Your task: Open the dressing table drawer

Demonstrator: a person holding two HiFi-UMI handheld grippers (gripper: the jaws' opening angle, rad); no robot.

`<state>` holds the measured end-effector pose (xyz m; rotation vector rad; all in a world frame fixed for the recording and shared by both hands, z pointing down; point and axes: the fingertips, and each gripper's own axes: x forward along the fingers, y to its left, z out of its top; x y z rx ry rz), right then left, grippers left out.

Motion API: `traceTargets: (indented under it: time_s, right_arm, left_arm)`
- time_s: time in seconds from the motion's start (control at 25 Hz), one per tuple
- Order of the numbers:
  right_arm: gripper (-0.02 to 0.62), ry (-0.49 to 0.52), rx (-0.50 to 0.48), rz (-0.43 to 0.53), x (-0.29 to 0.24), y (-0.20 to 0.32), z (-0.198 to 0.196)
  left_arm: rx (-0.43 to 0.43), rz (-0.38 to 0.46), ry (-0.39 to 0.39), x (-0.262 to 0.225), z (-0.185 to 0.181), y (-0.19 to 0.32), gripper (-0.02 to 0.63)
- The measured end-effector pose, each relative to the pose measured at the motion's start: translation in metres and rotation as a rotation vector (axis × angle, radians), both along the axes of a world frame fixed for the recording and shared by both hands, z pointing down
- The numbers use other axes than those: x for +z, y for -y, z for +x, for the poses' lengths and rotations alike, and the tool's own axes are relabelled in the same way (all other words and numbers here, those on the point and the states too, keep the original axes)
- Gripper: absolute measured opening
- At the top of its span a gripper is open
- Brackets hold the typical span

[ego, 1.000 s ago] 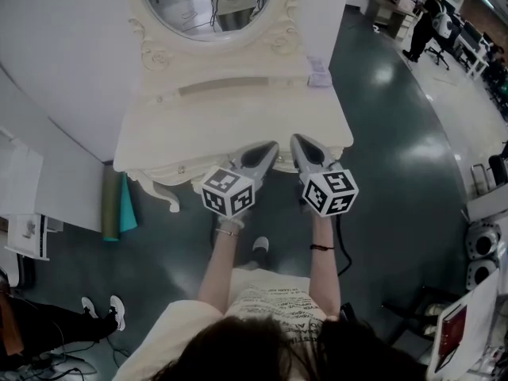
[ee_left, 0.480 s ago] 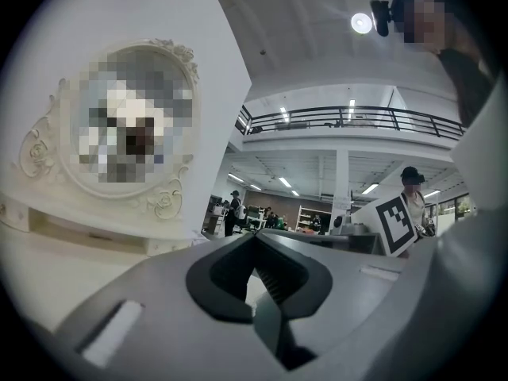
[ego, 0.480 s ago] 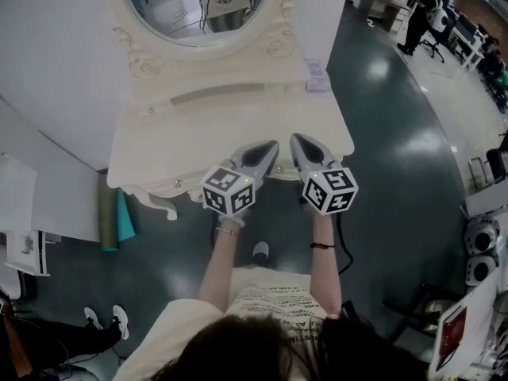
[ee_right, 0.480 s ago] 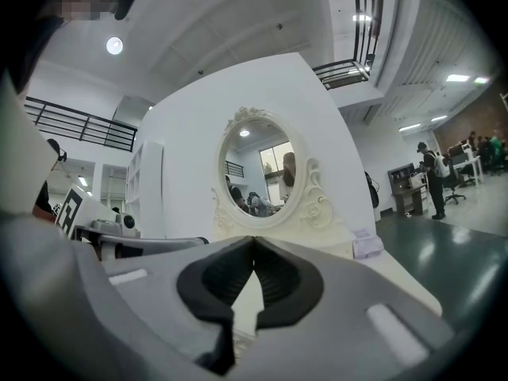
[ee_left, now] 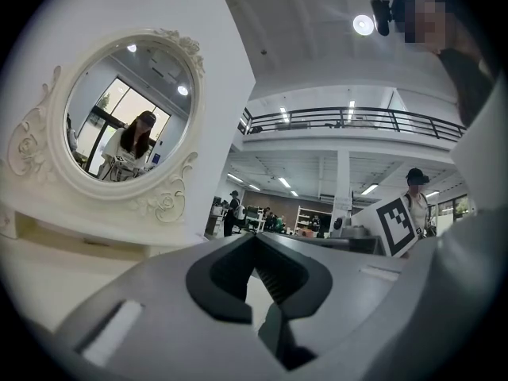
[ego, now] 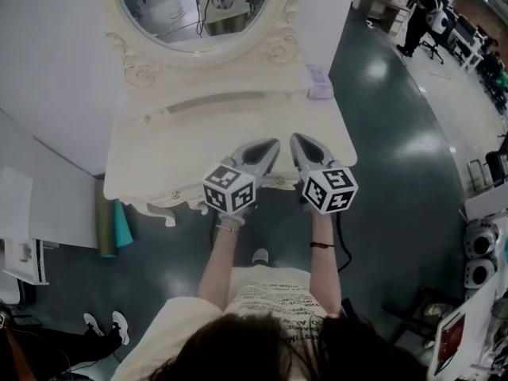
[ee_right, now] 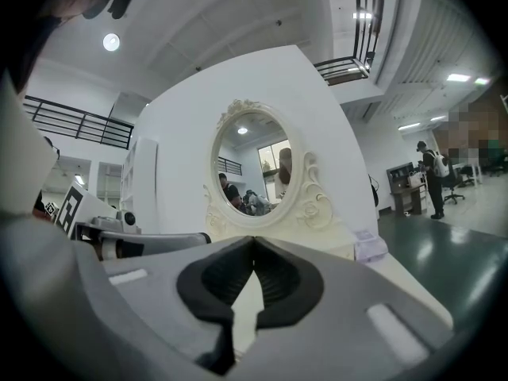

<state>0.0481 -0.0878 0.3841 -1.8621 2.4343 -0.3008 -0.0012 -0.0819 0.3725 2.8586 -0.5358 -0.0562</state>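
The cream dressing table (ego: 175,153) with its oval mirror (ego: 190,10) stands against a white wall. Its drawer front hides under the scalloped front edge; only a small knob (ego: 176,195) shows there. My left gripper (ego: 272,144) and right gripper (ego: 295,139) are side by side, reaching level over the middle of the table top from its front edge. Both are shut with nothing between the jaws. In the left gripper view the left gripper (ee_left: 254,236) faces the mirror (ee_left: 127,117). The right gripper (ee_right: 254,240) also faces the mirror (ee_right: 258,165).
A small lilac box (ego: 319,71) lies at the table's back right corner, also seen as the box (ee_right: 370,247). Rolled green and teal mats (ego: 107,221) lean beside the table's left leg. Equipment (ego: 480,248) stands at the right; a person (ego: 419,14) is far off.
Both grippers have moved forward together, from the table's front edge to further over its top. Their jaws stayed shut.
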Motion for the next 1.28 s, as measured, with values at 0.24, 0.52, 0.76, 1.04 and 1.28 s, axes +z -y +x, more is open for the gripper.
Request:
traceTargets:
  time_s: [0.24,0.52,0.76,1.04,1.28]
  right_arm:
    - [0.003,0.007,0.005,-0.016,0.011,0.017,0.012]
    - [0.003,0.008,-0.009,-0.027,0.013,0.034,0.027]
    - [0.003,0.008,-0.040,-0.041,0.012,0.062,0.043]
    - [0.003,0.006,-0.085,-0.065,0.021,0.100,0.058]
    - [0.003,0.005,-0.119,-0.088,0.030,0.128,0.071]
  left_arm:
    - [0.009,-0.011,0.008,0.008,0.013,0.017,0.000]
    - [-0.007,-0.026,0.012,0.013,0.027,0.035,0.000]
    - [-0.034,-0.036,0.008,0.010,0.043,0.058,0.000]
    - [-0.078,-0.062,0.011,0.021,0.058,0.095,0.000]
    - [-0.101,-0.078,0.012,0.026,0.073,0.120,0.000]
